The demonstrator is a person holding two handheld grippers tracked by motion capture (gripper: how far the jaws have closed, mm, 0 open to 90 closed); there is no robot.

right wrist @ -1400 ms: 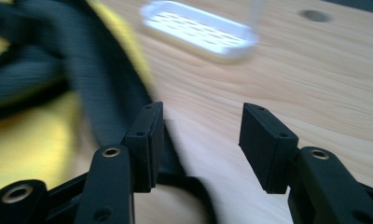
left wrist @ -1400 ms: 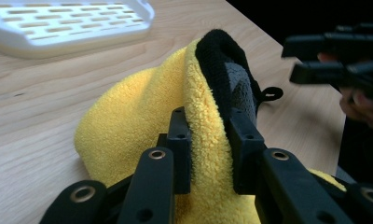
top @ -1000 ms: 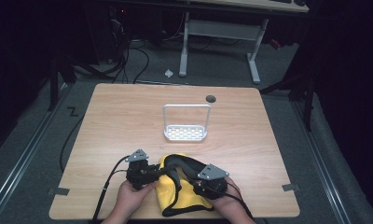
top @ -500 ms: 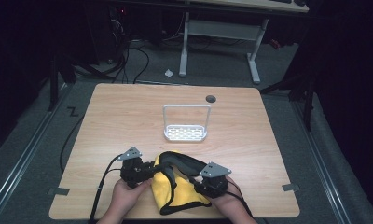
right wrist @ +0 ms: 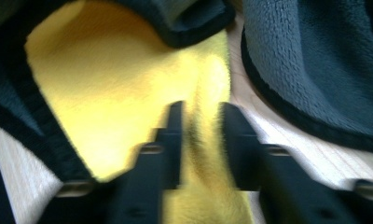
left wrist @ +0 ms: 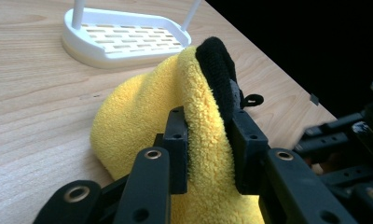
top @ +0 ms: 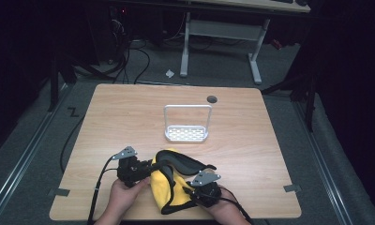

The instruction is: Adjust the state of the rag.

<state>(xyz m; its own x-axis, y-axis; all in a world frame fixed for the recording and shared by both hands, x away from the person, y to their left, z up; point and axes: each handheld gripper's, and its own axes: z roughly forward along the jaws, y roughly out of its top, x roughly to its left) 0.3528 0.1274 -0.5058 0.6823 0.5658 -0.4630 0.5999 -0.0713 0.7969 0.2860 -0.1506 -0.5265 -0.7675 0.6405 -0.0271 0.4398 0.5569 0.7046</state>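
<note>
In the high view, a yellow cloth (top: pixel 169 187) with a dark grey side and black edging lay bunched near the front edge of the wooden worktop (top: pixel 251 140), between the two grippers. The left gripper (top: pixel 150 169), held in the person's left hand (top: pixel 124 199), met the cloth's left side, and the right gripper (top: pixel 191 191) met its lower right part. A white rack (top: pixel 186 133) with a tall wire handle stood apart from the cloth, toward the middle of the worktop, and a dark round hole (top: pixel 212 99) sat near the far edge.

In the left gripper view, the jaws of the left gripper (left wrist: pixel 208 140) were clamped on a raised fold of the yellow cloth (left wrist: pixel 138 121), its black-edged rim (left wrist: pixel 217 65) standing up above them. The white rack (left wrist: pixel 124 39) rested on the worktop just beyond the cloth, its slotted base plain to see.

In the right gripper view, which was blurred, the jaws of the right gripper (right wrist: pixel 201 135) pinched a ridge of the yellow cloth (right wrist: pixel 119 79) between them. Dark grey fabric (right wrist: pixel 315 56) with black edging lay to the right on the worktop, and more of it crossed the top of the picture.
</note>
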